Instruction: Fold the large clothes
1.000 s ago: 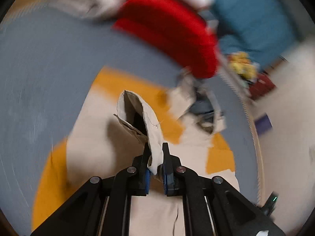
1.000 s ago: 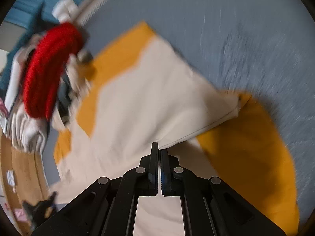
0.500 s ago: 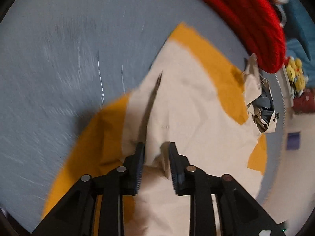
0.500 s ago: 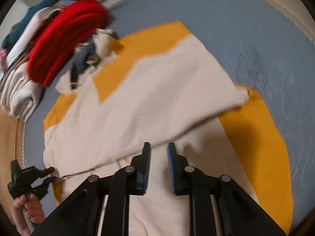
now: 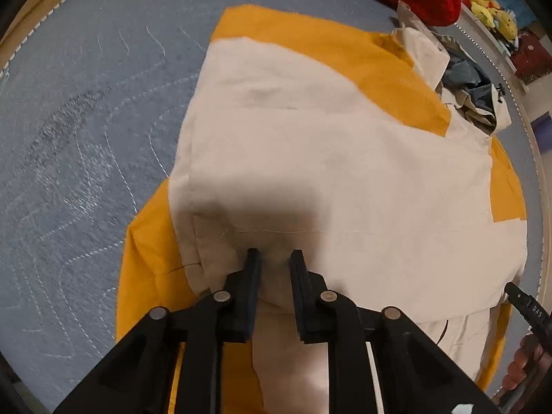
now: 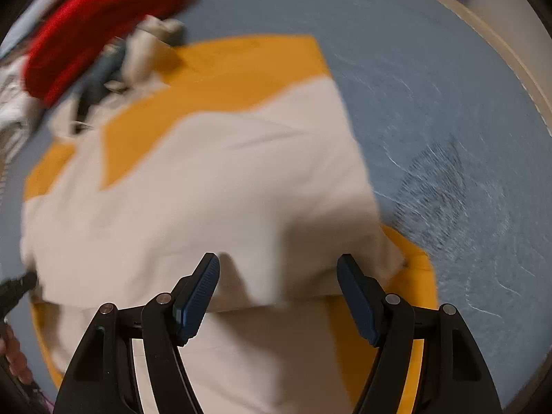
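Observation:
A large cream and orange garment point(image 5: 327, 158) lies spread on a blue quilted bedspread point(image 5: 86, 138), with a cream panel folded flat over it. My left gripper point(image 5: 275, 252) points down onto the cream panel near its lower left corner. Its jaws stand a little apart and are closing, with cream cloth showing in the gap. My right gripper point(image 6: 277, 265) hangs over the folded panel's near edge point(image 6: 293, 296). Its jaws are opening wide and nothing is between the pads. The right gripper's tip point(image 5: 528, 310) and a hand show at the left wrist view's right edge.
A red knitted garment point(image 6: 96, 24) and a heap of crumpled cream and blue-grey clothes point(image 5: 462, 82) lie beyond the garment. Yellow soft toys point(image 5: 493, 3) sit past the bed's piped edge point(image 5: 531, 131). Bare bedspread point(image 6: 448, 120) lies to the garment's side.
The left gripper let go of the raised cream flap and came down onto the garment. The right gripper opened and released the cloth edge. The flap now lies flat.

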`<state>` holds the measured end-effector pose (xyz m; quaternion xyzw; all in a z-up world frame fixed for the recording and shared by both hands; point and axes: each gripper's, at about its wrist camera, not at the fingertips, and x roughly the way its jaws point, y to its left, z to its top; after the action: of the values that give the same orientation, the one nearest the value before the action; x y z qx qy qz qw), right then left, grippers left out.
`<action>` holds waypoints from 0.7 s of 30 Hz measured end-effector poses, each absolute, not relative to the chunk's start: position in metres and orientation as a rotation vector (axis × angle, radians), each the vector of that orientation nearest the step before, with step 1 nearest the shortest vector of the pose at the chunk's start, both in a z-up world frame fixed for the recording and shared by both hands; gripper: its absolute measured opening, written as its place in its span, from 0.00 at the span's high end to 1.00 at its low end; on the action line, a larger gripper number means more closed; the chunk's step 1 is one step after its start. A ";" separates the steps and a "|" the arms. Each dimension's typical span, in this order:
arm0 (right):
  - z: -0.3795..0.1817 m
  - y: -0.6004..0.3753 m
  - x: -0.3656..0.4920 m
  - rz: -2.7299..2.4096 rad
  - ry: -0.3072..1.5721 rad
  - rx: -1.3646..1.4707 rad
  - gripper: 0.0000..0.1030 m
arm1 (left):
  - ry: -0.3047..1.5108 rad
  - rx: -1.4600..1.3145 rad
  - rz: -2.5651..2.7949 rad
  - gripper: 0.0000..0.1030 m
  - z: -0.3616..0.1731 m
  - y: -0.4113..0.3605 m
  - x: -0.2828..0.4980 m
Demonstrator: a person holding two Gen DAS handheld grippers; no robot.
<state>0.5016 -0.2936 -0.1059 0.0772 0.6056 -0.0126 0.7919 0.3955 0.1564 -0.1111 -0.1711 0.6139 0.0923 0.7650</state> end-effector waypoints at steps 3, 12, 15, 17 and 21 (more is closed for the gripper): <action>-0.104 -0.299 0.503 -0.039 1.316 0.156 0.31 | 1.279 -0.392 0.162 0.84 -0.086 0.157 0.394; -0.113 -0.329 0.502 -0.179 1.381 0.195 0.32 | 1.340 -0.404 0.176 0.82 -0.113 0.171 0.395; -0.086 -0.328 0.497 -0.158 1.308 0.234 0.33 | 1.328 -0.431 0.182 0.82 -0.114 0.169 0.394; -0.057 -0.321 0.495 -0.098 1.196 0.258 0.33 | 1.312 -0.406 0.172 0.82 -0.103 0.165 0.392; -0.032 -0.313 0.499 0.078 1.025 0.302 0.32 | 1.284 -0.382 0.114 0.82 -0.089 0.150 0.391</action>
<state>0.4988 -0.3128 -0.0324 0.1439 0.4884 0.0370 0.8599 0.3914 0.1502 -0.0894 -0.1768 0.5947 0.0527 0.7825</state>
